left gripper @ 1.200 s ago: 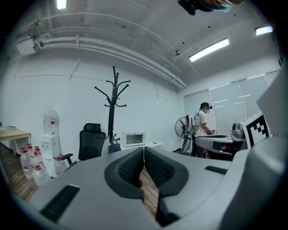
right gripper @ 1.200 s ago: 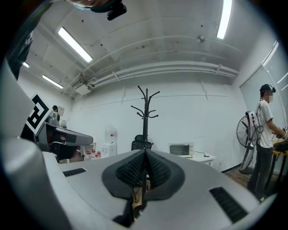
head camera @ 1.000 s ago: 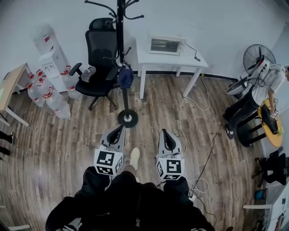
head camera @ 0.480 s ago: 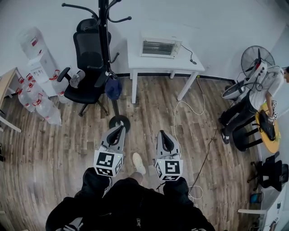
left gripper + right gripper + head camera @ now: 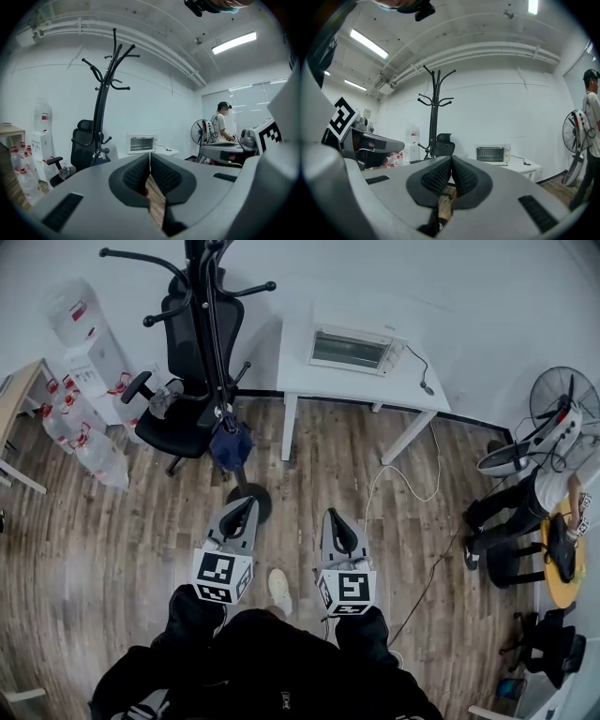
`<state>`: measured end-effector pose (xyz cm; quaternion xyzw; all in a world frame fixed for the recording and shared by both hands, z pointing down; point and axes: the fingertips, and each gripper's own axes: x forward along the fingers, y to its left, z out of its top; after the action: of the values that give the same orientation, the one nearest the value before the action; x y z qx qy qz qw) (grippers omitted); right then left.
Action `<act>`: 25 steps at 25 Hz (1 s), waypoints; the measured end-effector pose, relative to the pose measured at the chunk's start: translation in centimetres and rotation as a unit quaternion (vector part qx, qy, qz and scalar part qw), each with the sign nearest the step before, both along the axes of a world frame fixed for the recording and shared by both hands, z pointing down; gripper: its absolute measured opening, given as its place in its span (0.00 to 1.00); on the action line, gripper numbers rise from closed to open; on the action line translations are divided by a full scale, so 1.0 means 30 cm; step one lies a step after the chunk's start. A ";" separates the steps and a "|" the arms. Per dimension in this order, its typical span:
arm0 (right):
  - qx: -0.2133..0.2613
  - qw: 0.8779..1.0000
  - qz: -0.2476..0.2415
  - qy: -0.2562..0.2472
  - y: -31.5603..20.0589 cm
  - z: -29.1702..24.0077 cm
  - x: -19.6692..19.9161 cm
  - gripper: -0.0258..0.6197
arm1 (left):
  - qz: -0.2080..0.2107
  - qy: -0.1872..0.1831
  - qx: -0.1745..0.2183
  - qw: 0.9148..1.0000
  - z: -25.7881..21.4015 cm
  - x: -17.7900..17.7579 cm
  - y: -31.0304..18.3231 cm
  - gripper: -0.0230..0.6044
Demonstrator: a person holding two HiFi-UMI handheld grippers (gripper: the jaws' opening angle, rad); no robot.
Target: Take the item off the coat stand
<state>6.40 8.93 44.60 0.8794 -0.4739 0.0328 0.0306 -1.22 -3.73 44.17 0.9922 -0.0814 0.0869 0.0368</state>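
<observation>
Both the left gripper [image 5: 245, 506] and right gripper [image 5: 330, 518] have jaws pressed together, nothing between them. Just ahead of the left one rises the stand [image 5: 208, 324], with a blue item [image 5: 230, 442] hanging low on its pole. I'd open the left jaws before reaching, then lift the item off its hook. Beyond, a chair [image 5: 187, 381] crowds the pole, and a table [image 5: 298, 371] stands right of it.
</observation>
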 end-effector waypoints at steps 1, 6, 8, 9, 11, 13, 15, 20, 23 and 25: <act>-0.001 1.000 -0.004 -0.002 -0.018 0.007 0.030 0.06 | -0.002 -0.002 0.000 1.000 0.006 0.030 -0.014 0.08; 0.002 1.000 -0.021 -0.012 -0.085 0.019 0.178 0.07 | -0.012 -0.012 0.001 1.000 0.012 0.183 -0.063 0.08; 0.003 1.000 -0.027 -0.014 -0.109 0.018 0.229 0.06 | -0.017 -0.013 0.001 1.000 0.009 0.232 -0.081 0.08; 0.003 0.999 -0.031 -0.014 -0.125 0.018 0.249 0.06 | -0.021 -0.012 0.001 1.000 0.008 0.249 -0.092 0.08; 0.005 0.999 -0.041 -0.011 -0.159 0.017 0.276 0.07 | -0.029 -0.010 0.003 1.000 0.008 0.271 -0.118 0.08; 0.009 0.999 -0.049 -0.007 -0.193 0.011 0.297 0.06 | -0.038 -0.007 0.007 0.999 0.004 0.284 -0.147 0.08; 0.011 0.998 -0.057 -0.003 -0.225 0.000 0.319 0.06 | -0.049 -0.004 0.009 0.999 -0.002 0.298 -0.176 0.08; 0.014 0.996 -0.088 -0.002 -0.306 -0.043 0.379 0.07 | -0.078 -0.005 0.011 0.997 -0.036 0.337 -0.236 0.08; 0.013 0.994 -0.111 -0.004 -0.364 -0.064 0.410 0.06 | -0.105 -0.007 0.008 0.994 -0.053 0.351 -0.284 0.08; 0.013 0.991 -0.130 -0.004 -0.398 -0.064 0.418 0.06 | -0.124 -0.009 0.006 0.992 -0.045 0.346 -0.307 0.08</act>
<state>18.94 -3.01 42.68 0.8107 -0.5844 0.0263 0.0216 9.15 -12.93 42.81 0.9738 -0.2047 0.0902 0.0405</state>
